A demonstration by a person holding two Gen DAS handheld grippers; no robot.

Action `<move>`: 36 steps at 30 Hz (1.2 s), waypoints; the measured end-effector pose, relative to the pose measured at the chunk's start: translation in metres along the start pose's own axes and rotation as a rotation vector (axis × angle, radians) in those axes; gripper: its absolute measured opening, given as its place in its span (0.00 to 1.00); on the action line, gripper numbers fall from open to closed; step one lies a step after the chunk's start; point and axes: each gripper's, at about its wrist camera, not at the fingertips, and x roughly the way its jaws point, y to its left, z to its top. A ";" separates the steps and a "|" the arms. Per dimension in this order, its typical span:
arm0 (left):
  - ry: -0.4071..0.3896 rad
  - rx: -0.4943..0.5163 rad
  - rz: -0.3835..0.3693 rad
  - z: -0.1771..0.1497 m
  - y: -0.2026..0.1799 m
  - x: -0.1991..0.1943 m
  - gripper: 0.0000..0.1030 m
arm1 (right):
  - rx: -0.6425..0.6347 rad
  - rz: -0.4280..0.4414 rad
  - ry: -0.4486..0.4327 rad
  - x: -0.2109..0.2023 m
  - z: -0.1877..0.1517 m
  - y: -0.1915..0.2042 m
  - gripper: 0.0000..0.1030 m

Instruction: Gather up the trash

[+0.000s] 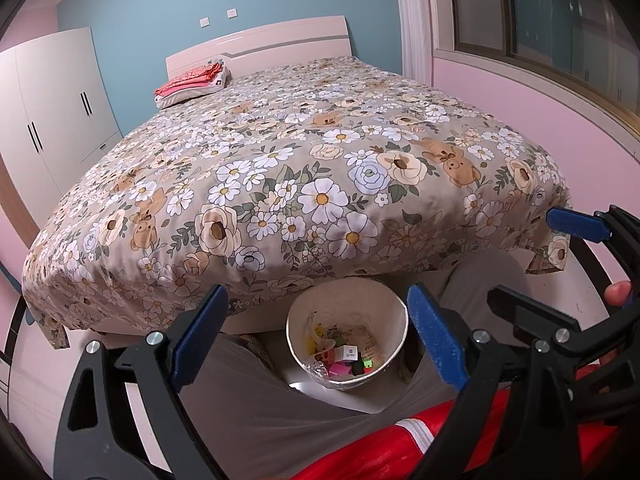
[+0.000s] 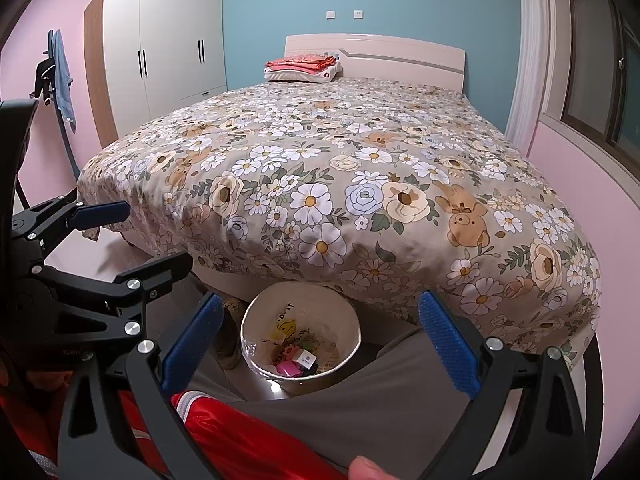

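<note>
A white round trash bin (image 1: 394, 314) stands on the floor at the foot of the bed, between the person's knees; it also shows in the right wrist view (image 2: 256, 316). Inside lie several scraps (image 1: 344, 356): a small white box, pink and green pieces, a yellow wrapper. My left gripper (image 1: 318, 332) is open and empty, held above the bin. My right gripper (image 2: 320, 340) is open and empty, also above the bin. Each gripper shows at the edge of the other's view.
A bed with a floral cover (image 1: 280, 168) fills the middle. Folded red cloth on a pillow (image 1: 192, 80) lies near the headboard. A white wardrobe (image 2: 168, 40) stands at the left, a window (image 1: 540, 20) at the right. Grey trousers (image 1: 280, 412) and a red jacket (image 2: 240, 440) lie below.
</note>
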 end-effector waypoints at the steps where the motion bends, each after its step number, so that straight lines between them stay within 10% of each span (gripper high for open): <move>1: 0.000 0.000 0.000 0.000 0.000 0.000 0.87 | 0.000 0.000 0.000 0.000 0.000 0.000 0.96; 36: 0.024 -0.013 -0.026 0.003 0.006 0.002 0.87 | -0.001 0.006 0.001 0.000 0.000 0.003 0.96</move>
